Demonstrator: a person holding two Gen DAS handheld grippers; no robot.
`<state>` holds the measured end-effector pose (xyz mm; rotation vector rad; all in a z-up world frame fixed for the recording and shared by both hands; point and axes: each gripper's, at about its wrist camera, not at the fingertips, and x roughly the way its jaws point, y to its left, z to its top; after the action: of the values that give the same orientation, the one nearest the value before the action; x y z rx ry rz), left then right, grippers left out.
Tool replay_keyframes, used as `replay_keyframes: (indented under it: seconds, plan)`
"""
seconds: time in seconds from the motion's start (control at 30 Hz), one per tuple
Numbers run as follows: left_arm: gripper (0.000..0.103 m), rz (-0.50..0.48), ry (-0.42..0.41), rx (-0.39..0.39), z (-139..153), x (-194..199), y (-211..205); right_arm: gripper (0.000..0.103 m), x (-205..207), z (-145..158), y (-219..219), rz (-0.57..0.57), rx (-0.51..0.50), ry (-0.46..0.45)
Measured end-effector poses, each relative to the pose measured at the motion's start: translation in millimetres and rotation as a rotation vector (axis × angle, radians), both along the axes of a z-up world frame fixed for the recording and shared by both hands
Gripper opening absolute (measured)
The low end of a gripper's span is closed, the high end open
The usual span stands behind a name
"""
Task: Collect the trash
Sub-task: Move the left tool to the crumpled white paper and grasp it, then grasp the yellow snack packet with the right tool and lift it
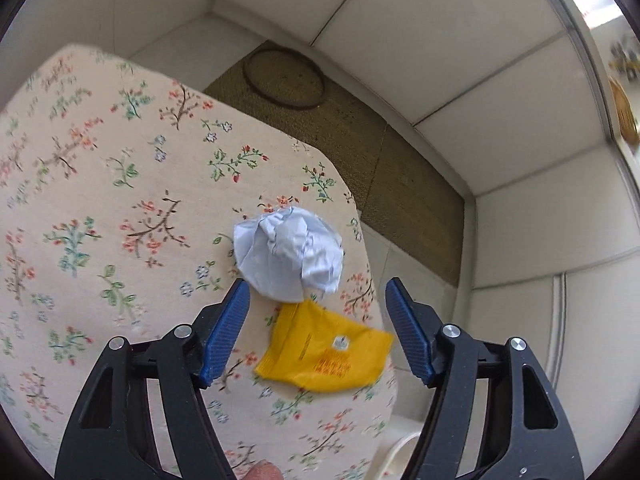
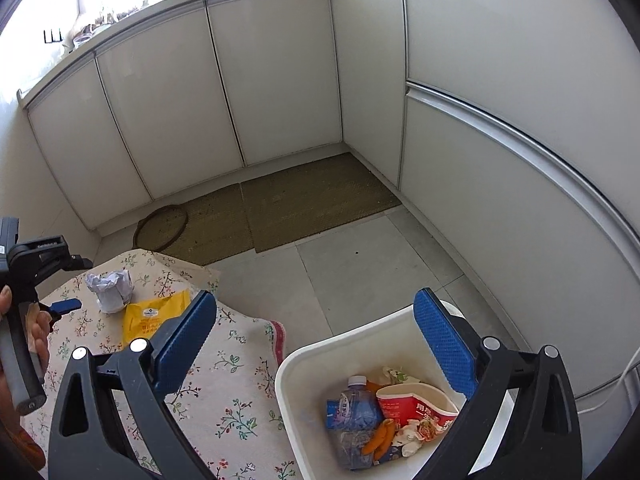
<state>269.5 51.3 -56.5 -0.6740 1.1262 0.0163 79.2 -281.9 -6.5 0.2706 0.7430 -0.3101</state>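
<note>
While both grippers gape | 1 paper ball (image 1: 289, 255) | 1 yellow pkt (image 1: 325, 354) | 1 bin (image 2: 304, 364)

Between our left gripper's (image 1: 318, 292) spread blue pads we have open room above the yellow wrapper (image 1: 326, 356), with only the crumpled paper ball (image 1: 290, 254) ahead touching it, while the white bin's (image 2: 296, 364) mouth stands open beneath our right gripper (image 2: 316, 308), partly filled with trash.
</note>
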Motion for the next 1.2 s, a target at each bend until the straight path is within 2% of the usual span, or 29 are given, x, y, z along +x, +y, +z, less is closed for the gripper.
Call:
replay_keyframes:
  seconds: [0.13, 0.23, 0.3, 0.37, 0.43, 0.53, 0.63, 0.7, 0.87, 0.93, 1.03, 1.13, 1.2]
  plan:
    - [0.059, 0.052, 0.040, -0.068, -16.4, 15.9, -0.5, 0.096, 9.7, -4.9, 2.4, 0.000, 0.017, 0.017]
    - [0.054, 0.086, 0.072, -0.089, -27.6, 25.9, 0.4, 0.096, 14.3, -7.7, 6.9, 0.014, 0.006, 0.028]
    - [0.047, 0.114, 0.087, -0.092, -34.2, 29.6, 2.6, 0.096, 16.1, -8.8, 10.0, 0.023, -0.003, 0.035]
    - [0.031, 0.125, 0.097, -0.109, -40.7, 29.7, 5.3, 0.096, 17.1, -9.1, 11.5, 0.028, -0.008, 0.040]
    - [0.030, 0.118, 0.088, -0.121, -43.1, 28.5, 8.7, 0.096, 18.6, -9.1, 12.2, 0.031, -0.009, 0.042]
    - [0.022, 0.059, 0.043, -0.082, -37.3, 18.2, 13.5, 0.096, 21.7, -11.6, 15.3, 0.042, -0.007, 0.054]
    - [0.020, 0.009, 0.007, -0.040, -26.0, 1.6, 14.4, 0.096, 25.8, -15.4, 21.8, 0.066, 0.001, 0.071]
    - [0.020, -0.035, -0.029, 0.018, -13.9, -16.6, 15.4, 0.096, 30.1, -18.3, 28.7, 0.101, 0.016, 0.082]
    - [0.019, -0.137, -0.171, 0.204, 29.7, -84.1, 21.7, 0.096, 53.4, -40.8, 61.4, 0.276, 0.043, 0.135]
    - [0.019, -0.158, -0.236, 0.282, 49.0, -121.6, 28.7, 0.096, 66.7, -54.5, 77.6, 0.385, 0.116, 0.163]
    - [0.019, -0.151, -0.306, 0.327, 65.5, -167.7, 43.1, 0.096, 90.2, -76.0, 90.6, 0.407, 0.270, 0.217]
    - [0.019, -0.130, -0.328, 0.355, 73.6, -184.5, 51.2, 0.096, 110.6, -86.2, 101.8, 0.369, 0.321, 0.227]
    - [0.019, -0.132, -0.337, 0.323, 80.1, -181.4, 54.5, 0.096, 123.1, -84.4, 116.5, 0.409, 0.309, 0.212]
